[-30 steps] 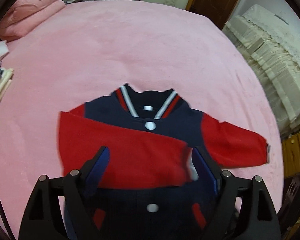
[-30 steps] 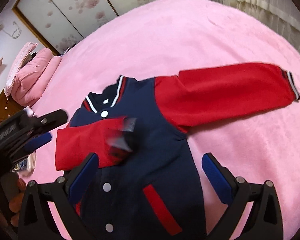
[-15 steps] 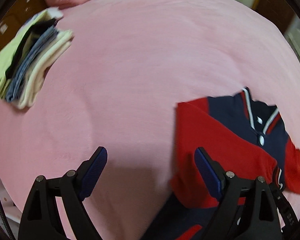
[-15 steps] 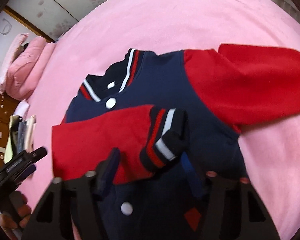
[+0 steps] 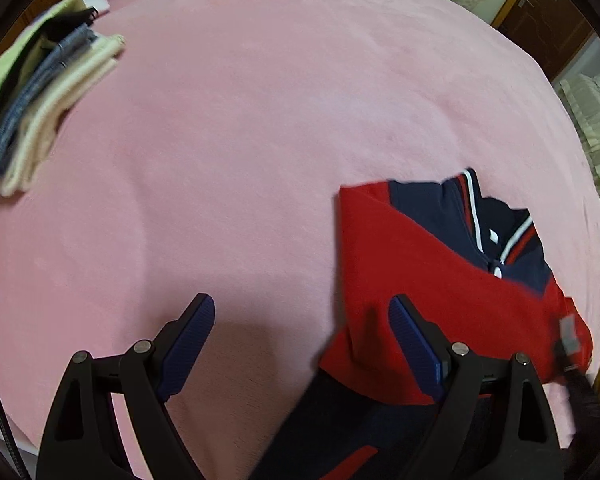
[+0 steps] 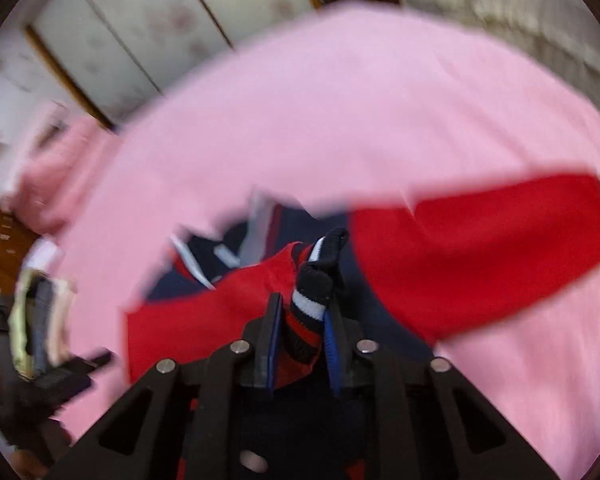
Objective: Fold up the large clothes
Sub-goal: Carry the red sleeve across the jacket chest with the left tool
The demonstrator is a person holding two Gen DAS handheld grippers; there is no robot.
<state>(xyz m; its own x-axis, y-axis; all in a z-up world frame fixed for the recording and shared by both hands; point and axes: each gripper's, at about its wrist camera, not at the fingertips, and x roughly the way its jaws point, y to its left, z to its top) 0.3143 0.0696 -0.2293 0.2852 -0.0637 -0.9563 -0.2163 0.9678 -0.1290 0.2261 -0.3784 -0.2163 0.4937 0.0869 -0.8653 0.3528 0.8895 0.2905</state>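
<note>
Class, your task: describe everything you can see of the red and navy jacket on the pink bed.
The jacket is a varsity style in soft knit-looking fabric: navy body, red sleeves, a collar striped red and white, white snap buttons. It lies face up on the pink bedspread. One sleeve is folded across the chest; the other sleeve stretches straight out. The right claw is closing on the folded sleeve's striped cuff, which stands bunched between its pads. The left claw is open, touching nothing.

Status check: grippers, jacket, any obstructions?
Right gripper closing on striped cuff. Left gripper open, empty. Jacket: one sleeve folded across. Nothing blocking.
</note>
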